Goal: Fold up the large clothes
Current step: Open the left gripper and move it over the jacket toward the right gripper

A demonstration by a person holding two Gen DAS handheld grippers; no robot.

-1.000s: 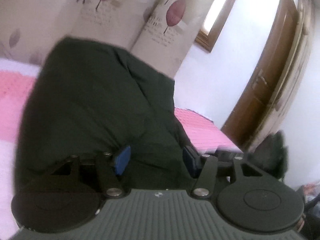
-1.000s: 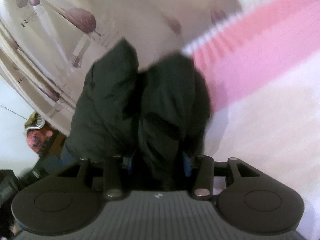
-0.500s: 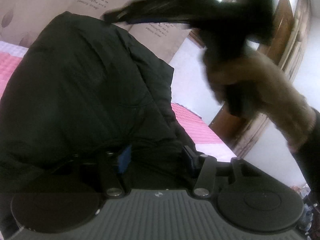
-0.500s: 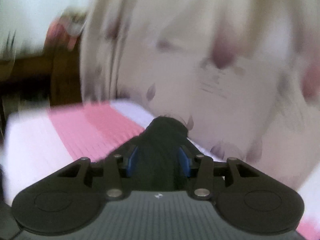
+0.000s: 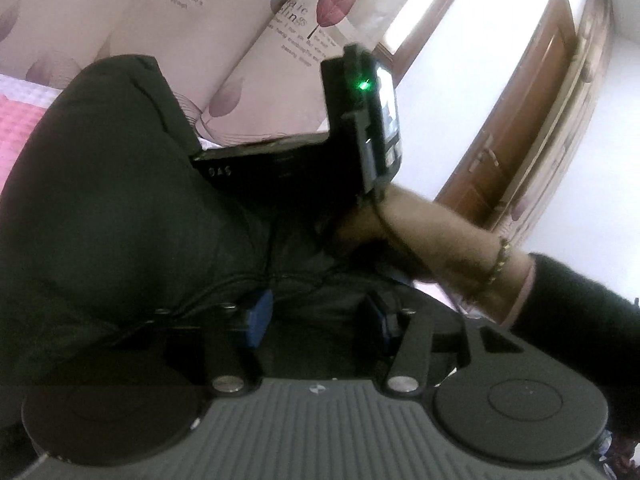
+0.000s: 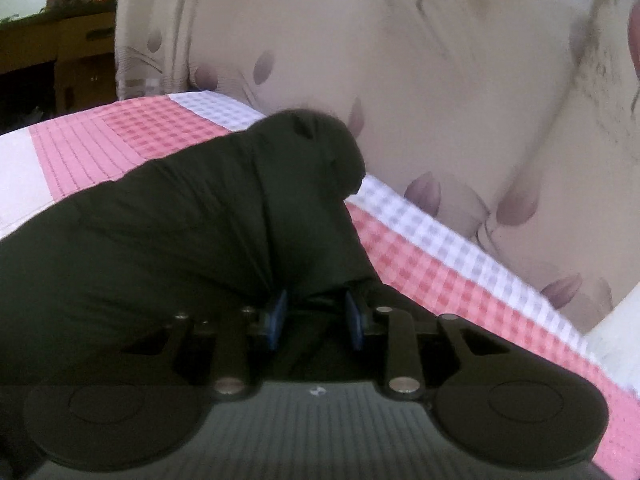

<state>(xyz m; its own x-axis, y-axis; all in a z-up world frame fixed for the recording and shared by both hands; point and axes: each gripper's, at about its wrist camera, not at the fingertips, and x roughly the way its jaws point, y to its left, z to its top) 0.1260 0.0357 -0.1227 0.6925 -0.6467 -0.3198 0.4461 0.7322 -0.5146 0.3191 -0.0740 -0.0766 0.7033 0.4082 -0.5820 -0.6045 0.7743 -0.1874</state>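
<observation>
Bunching a black padded jacket (image 6: 168, 240) over the pink checked bed (image 6: 460, 280), right tongs (image 6: 316, 316), just narrowed, pinch a fold beside the curtain (image 6: 440, 80); left tongs (image 5: 316, 316) clamp fabric.

The garment (image 6: 192, 240) lies on the bed (image 6: 460, 264), reaching from the left and near part toward the curtain (image 6: 440, 80) that hangs behind the bed. A cabinet (image 6: 60, 52) stands behind the bed at its far left. In the left wrist view the person's hand (image 5: 384, 232) lies to the right of the garment, a door (image 5: 528, 120) behind it, a window (image 5: 424, 12) left of the door.
</observation>
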